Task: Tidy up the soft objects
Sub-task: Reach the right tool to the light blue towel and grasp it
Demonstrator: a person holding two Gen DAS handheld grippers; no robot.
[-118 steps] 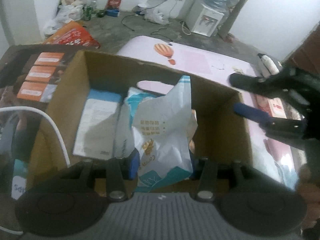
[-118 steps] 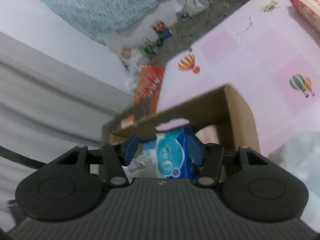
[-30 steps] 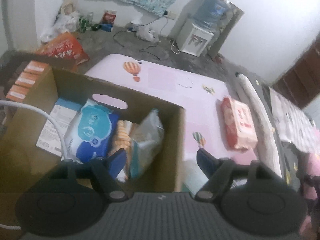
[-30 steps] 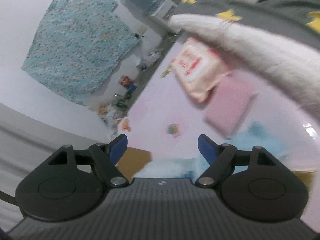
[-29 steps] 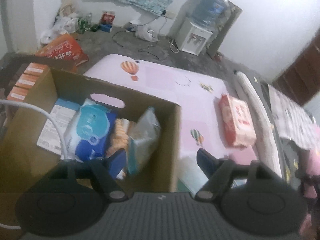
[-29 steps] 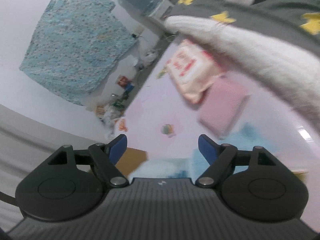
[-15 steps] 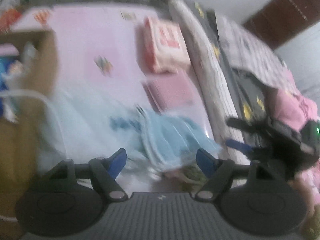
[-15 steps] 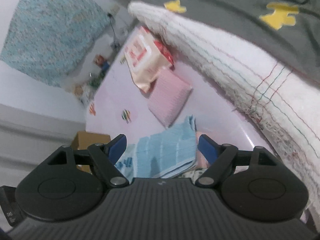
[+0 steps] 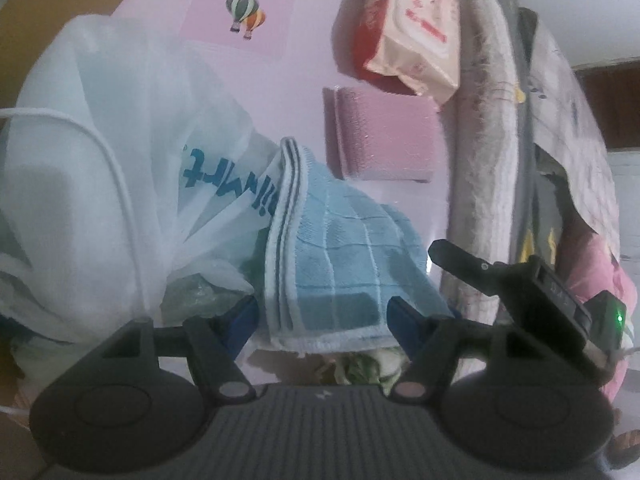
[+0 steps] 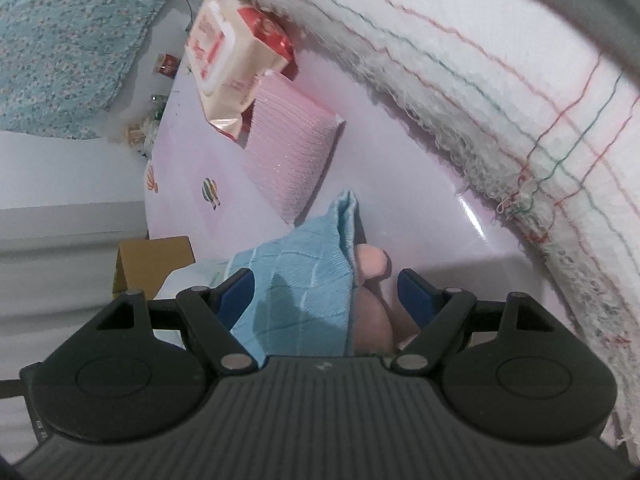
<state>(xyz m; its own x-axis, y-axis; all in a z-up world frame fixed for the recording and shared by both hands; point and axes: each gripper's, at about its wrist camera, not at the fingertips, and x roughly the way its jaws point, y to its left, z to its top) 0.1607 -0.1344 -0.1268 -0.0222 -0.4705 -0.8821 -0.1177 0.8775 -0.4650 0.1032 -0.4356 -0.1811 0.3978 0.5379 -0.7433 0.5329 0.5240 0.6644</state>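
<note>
While the left tool [image 9: 322,322] points steeply down at the pink table [image 9: 168,12], its blue-padded jaws are closing with the near end of a folded light-blue towel [image 9: 340,264] lying between them; the pads stand just beside the cloth's edges, not yet pressing on it, so the tool is released. To the left of this tool, touching the towel's striped edge, sits a crumpled white plastic bag [image 9: 120,152] with blue lettering, and a white cord [image 9: 108,160] curves across it. Straight ahead, beyond the towel, lies a folded pink cloth [image 9: 384,136], and farther ahead, slightly right, a red-and-cream packet of wipes [image 9: 416,32] rests against a pale blanket [image 9: 476,140] that runs along the right side. The right tool [image 9: 460,258] shows at this view's right, close beside the towel. In the right wrist view the right tool [image 10: 326,294] is also released, its jaws closing but gaping wide: the same blue towel [image 10: 304,276] fills the left half of the gap, near the left pad, and a rounded pinkish thing [image 10: 372,264] that I cannot identify sits beside it. Ahead of this tool lie the pink cloth [image 10: 290,152] and the wipes packet [image 10: 228,60], touching each other; a corner of a cardboard box [image 10: 154,258] is ahead on the left, and a white fringed blanket [image 10: 500,92] curves along the right.
</note>
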